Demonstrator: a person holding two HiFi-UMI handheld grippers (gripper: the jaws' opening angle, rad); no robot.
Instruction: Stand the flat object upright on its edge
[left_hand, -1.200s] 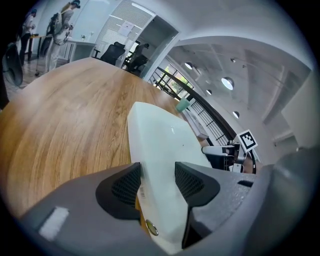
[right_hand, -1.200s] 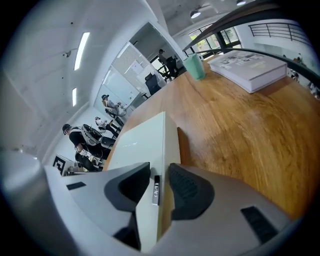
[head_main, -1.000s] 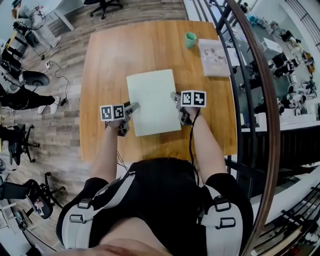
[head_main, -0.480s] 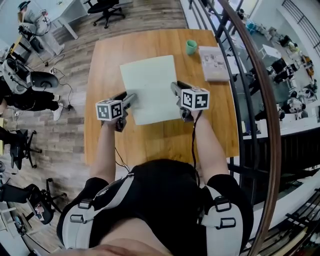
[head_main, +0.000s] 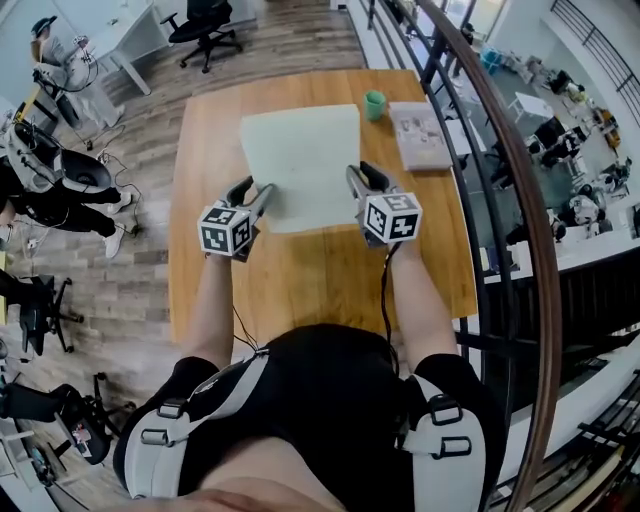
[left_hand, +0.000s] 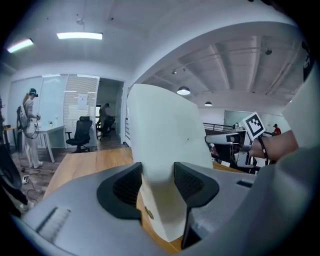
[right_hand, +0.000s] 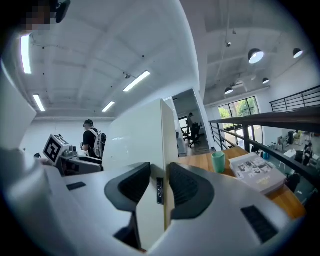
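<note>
A person is holding a pale board (head_main: 300, 165) over the middle of a wooden table (head_main: 300, 290), one claw on each side edge. The board is tilting steeply, its upper edge leaning toward the table's far edge. Its lower edge is sitting close above the wood; whether it is touching cannot be told.

The likely risk is that the board is only being pinched at its thin rims. If one hand is rising faster than the other, the board could be twisting out of the pads. Once the lower edge is bearing on the smooth wood it may be skidding toward the near edge. If it is released while leaning, it could be falling flat, or toppling toward the green cup (head_main: 374, 104) and booklet (head_main: 420, 135) by the far right corner.

The left gripper (left_hand: 157, 172) is standing wide, its jaws having just been closing a little, with both pads pressing the board's left edge. The right gripper (right_hand: 159, 182) is equally wide and is clamping the right edge.
</note>
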